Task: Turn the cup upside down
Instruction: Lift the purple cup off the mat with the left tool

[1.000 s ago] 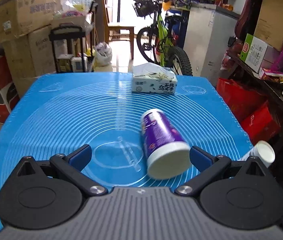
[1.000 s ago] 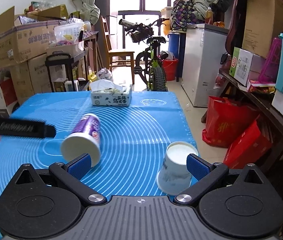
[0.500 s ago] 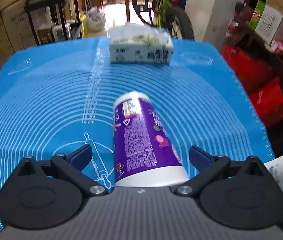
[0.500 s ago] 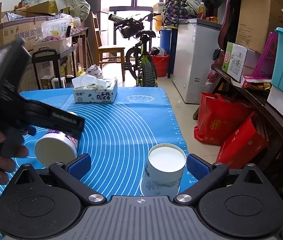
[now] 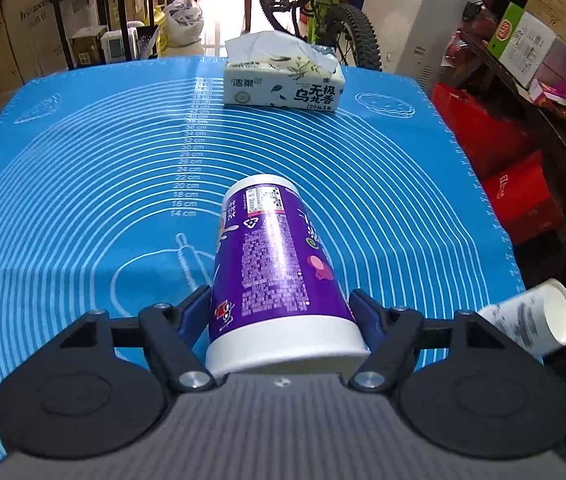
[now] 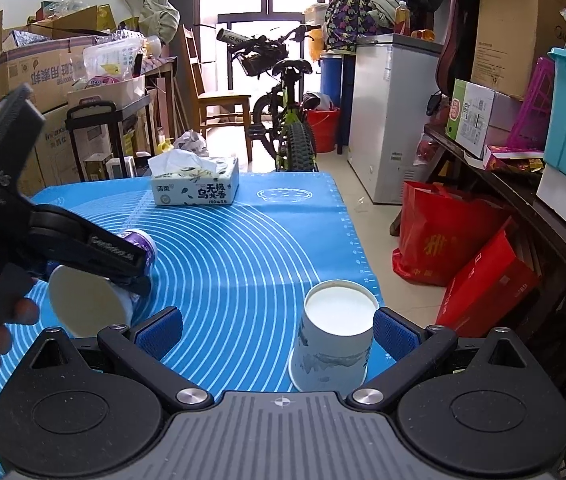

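A purple cup lies on its side on the blue mat, its wide white rim toward me. My left gripper is shut on it near the rim, pads on both sides. It also shows in the right wrist view, with the left gripper's black fingers over it. A white paper cup stands upside down on the mat's right edge, between the open fingers of my right gripper, untouched. It shows in the left wrist view.
A tissue pack lies at the mat's far side. The mat's right edge drops off toward red bags. A bicycle, a freezer and stacked boxes stand beyond the table.
My left gripper moved forward over the purple cup and shut on it near its rim. My right gripper stayed open around the white cup and tilted slightly.
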